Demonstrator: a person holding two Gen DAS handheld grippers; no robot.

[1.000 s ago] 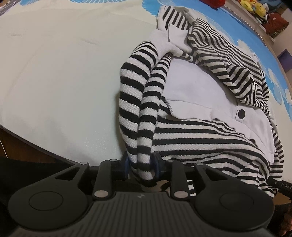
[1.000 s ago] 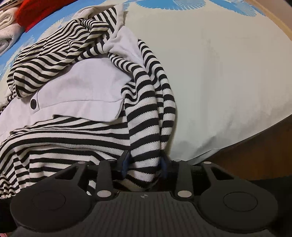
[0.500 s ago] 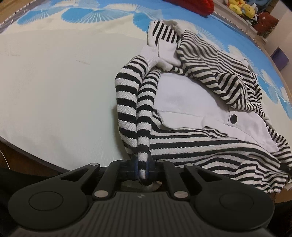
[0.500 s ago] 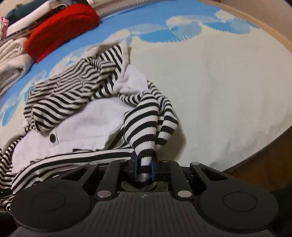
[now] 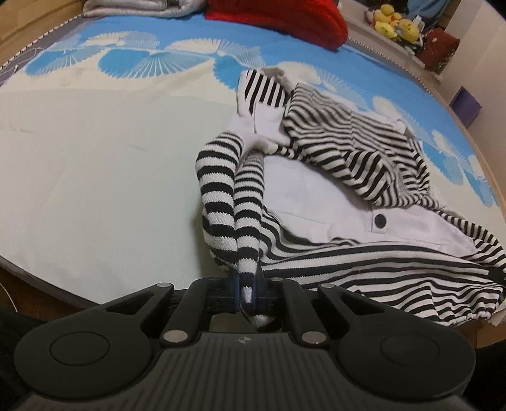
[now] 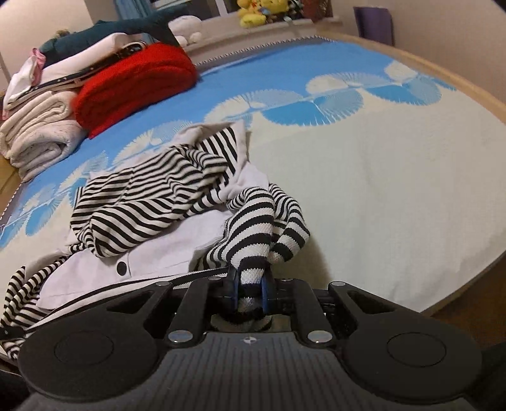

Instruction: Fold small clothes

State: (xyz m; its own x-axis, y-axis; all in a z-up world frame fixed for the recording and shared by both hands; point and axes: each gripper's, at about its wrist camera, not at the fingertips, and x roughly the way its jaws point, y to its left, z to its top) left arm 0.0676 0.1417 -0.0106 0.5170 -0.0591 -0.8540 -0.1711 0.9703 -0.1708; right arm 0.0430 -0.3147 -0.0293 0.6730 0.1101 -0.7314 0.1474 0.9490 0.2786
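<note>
Right gripper [image 6: 248, 292]: fingers [image 6: 265, 289] clamped on end of striped sleeve [image 6: 253, 240]; sleeve bunched, rising from fingers toward garment body. Striped garment [image 6: 145, 202]: black-and-white stripes, pale lilac panel with dark button [image 6: 121, 268]; crumpled on bed [image 6: 395, 196], left of centre. Bed cover: cream with blue fan pattern. Red folded knit [image 6: 136, 85] at far left of bed, just beside stack of folded cream and white clothes [image 6: 38, 132]. Yellow plush toys [image 6: 253, 12] on ledge behind bed.
</note>
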